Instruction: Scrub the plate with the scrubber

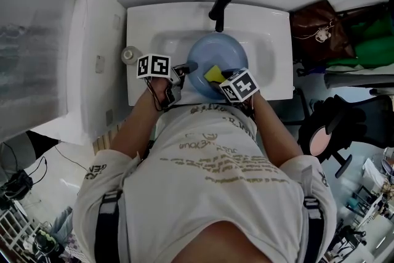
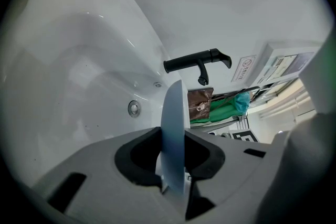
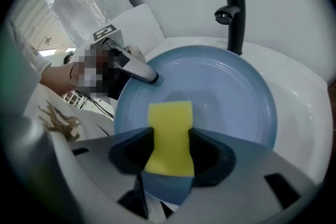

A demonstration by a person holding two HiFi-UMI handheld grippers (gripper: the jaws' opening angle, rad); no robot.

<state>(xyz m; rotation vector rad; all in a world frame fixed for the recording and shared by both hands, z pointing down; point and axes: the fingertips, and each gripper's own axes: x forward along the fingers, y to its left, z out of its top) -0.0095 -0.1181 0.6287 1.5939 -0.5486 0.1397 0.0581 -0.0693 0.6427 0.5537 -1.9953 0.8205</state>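
We are clamping the left gripper (image 2: 173, 165) on the stiff, probably slick plate's (image 2: 173, 113) left rim, the right gripper (image 3: 170, 152) squeezing the soft scrubber (image 3: 170, 123).

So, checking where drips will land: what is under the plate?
The white sink basin lies under the blue plate, with the black tap behind. The plate covers the basin's floor, so anything lying there cannot be seen.
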